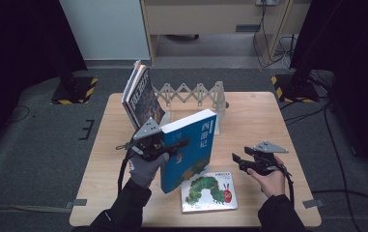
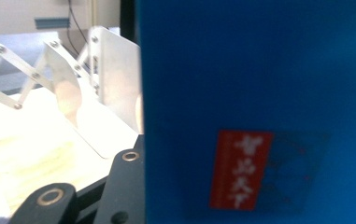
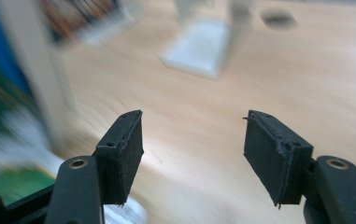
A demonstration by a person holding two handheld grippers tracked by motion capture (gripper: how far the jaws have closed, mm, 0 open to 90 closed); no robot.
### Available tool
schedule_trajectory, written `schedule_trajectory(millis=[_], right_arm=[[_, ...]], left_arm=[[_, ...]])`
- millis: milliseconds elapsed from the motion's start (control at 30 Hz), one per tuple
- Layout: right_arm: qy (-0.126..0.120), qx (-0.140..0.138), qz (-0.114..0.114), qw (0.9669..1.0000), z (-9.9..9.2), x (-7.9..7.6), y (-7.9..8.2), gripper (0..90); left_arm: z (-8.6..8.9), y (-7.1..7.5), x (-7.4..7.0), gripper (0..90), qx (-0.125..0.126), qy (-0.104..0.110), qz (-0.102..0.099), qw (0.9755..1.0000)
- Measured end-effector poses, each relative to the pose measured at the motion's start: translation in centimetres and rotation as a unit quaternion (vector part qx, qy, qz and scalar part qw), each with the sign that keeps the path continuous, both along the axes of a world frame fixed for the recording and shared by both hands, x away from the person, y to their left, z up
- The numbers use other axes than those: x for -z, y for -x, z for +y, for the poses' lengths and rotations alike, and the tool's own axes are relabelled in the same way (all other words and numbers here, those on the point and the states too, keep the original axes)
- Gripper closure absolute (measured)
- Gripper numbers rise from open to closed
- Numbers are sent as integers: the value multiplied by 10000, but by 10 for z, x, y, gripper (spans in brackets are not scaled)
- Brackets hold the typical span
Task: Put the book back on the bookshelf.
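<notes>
Two grippers are working from the high view: my left gripper (image 1: 172,145) pinches the blue book (image 1: 191,145) upright above the table (image 1: 268,121), lined up toward the accordion rack (image 1: 196,94), while my right gripper (image 1: 239,162) hangs clear. The left gripper view has the book's cover (image 2: 259,93) clamped close beside the rack's plates (image 2: 115,84). In the right gripper view the pads (image 3: 124,149) stand spread with nothing between them, leaving the grip to the left.

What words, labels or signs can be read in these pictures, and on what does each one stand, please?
"西游记": white characters on the spine of the blue book, which the left gripper holds upright.
Red label on the blue book's cover: white characters, too blurred to read.
Caterpillar picture book: title too small to read.
Dark books in the folding rack: spine text illegible.
</notes>
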State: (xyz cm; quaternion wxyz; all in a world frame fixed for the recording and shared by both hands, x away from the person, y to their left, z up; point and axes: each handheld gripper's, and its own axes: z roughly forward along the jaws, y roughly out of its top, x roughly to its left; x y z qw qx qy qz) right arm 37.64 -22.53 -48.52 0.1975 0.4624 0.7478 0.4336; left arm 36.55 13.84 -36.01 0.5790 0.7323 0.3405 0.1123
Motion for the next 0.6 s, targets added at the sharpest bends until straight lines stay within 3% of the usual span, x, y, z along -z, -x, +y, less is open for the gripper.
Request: schedule_trajectory(millis=[33,167,433,600], right_arm=[[260,58,170,9995,-4,6,0,363],[561,186,490,9970,-12,19,-1,317],[1008,245,694,9922,-15,35,-7,260],[1146,221,762,9902,-13,40,-10,244]], left_arm=[[1,-1,-1,613,-31,34,-16,10000],[7,-8,-11,613,-230,93,-110,9996],[19,-27,-27,612,-668,144,-250,9973],[23,-41,-35,613,-950,32,-350,9949]])
